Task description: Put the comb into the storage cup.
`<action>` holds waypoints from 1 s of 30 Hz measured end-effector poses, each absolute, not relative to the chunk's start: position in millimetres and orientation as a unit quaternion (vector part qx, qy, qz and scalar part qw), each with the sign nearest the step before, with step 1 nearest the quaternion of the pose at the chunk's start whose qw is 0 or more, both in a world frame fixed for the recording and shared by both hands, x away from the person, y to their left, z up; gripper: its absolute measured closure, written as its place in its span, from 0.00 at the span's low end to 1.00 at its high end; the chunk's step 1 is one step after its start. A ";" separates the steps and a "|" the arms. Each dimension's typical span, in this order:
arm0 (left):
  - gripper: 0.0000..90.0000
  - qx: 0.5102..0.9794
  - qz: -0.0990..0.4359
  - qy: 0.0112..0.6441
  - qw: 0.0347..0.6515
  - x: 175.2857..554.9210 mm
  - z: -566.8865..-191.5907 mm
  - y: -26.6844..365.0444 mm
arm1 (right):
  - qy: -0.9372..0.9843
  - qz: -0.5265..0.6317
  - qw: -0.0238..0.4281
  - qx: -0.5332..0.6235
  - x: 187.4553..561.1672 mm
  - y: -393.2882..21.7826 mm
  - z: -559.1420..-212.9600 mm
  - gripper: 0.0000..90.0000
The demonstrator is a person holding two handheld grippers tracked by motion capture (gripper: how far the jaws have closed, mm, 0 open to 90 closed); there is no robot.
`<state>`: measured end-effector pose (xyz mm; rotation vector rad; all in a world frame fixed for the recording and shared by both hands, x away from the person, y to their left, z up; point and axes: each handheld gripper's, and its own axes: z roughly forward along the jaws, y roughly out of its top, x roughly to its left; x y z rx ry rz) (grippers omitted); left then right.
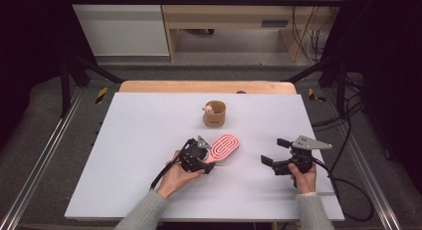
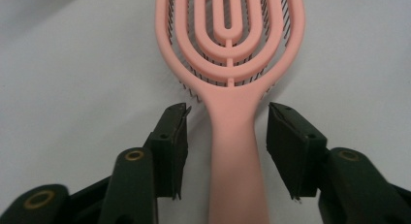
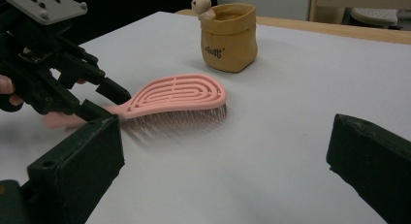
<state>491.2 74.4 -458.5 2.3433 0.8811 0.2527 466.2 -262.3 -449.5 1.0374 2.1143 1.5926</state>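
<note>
A: Report the position of the pink hairbrush [image 1: 224,147].

B: It lies bristles-down on the bench [image 1: 139,140], at 6 o'clock from the tan pouch [image 1: 214,114], handle pointing to 7 o'clock.

A: State of each hand-held gripper?

B: The left hand-held gripper [image 2: 228,136] straddles the handle, jaws spread, clear on both sides. The right hand-held gripper [image 1: 277,151] is wide open, holding nothing, at 3 o'clock from the brush.

A: Handling?

B: Likely light, rigid plastic. Grip the narrow handle; the smooth surface may slip.
</note>
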 end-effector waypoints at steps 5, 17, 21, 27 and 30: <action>0.65 0.887 0.094 0.335 0.303 492.6 -459.9 72.6 | 0.735 0.554 0.148 0.361 466.1 -262.4 -449.4 0.00; 0.74 0.892 0.097 0.336 0.287 493.1 -461.8 67.2 | 0.735 0.554 0.147 0.361 466.1 -262.5 -449.2 0.00; 0.75 0.891 0.097 0.341 0.284 493.9 -461.7 66.3 | 0.735 0.555 0.147 0.361 466.2 -262.6 -449.2 0.00; 0.76 0.892 0.098 0.341 0.279 494.2 -461.2 65.4 | 0.735 0.555 0.146 0.362 466.0 -262.7 -449.0 0.00; 0.76 0.892 0.097 0.340 0.280 494.4 -461.2 66.0 | 0.735 0.555 0.146 0.361 466.0 -262.8 -449.1 0.00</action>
